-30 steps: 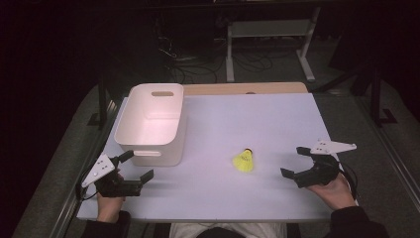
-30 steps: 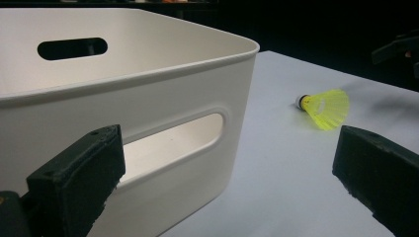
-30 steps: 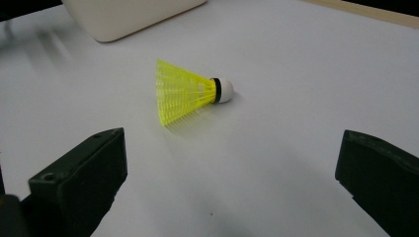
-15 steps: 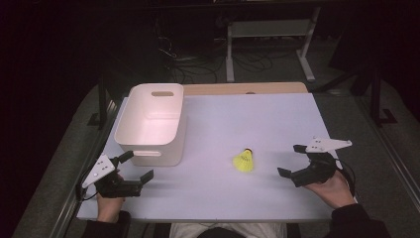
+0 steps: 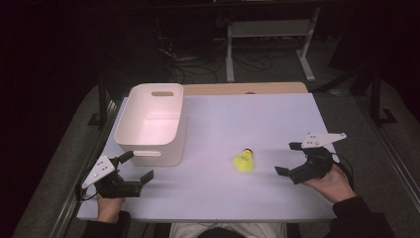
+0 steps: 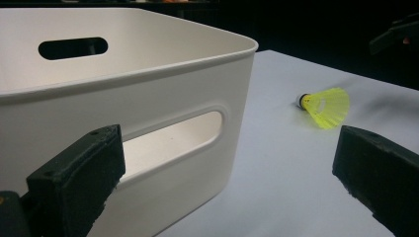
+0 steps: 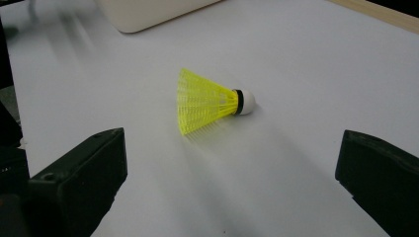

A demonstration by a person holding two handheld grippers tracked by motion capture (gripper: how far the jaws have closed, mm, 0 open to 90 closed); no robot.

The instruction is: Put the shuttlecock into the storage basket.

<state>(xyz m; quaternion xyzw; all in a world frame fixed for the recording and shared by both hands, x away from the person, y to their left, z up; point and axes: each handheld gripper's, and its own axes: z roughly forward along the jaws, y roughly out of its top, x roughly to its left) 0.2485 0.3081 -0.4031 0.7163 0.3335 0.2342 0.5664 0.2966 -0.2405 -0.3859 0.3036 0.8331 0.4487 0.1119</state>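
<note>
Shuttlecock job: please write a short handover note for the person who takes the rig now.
Left gripper: open, holds nothing, beside the near wall of the white bin.
Right gripper: open, holds nothing, pointed at the yellow shuttlecock, not touching it.
The shuttlecock lies on its side on the white table, to the right of the bin.
Done: nothing picked up yet; the bin looks empty.
Left: probably grasp the shuttlecock with the right gripper and put it in the bin.

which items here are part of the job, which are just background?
In play:
- yellow shuttlecock, lying on its side on the white table
- right hand-held gripper, open, pointed at it
- white bin, nothing visible inside

Just about:
- left hand-held gripper, open, idle near the bin
- metal stand and floor cables behind the table
</note>
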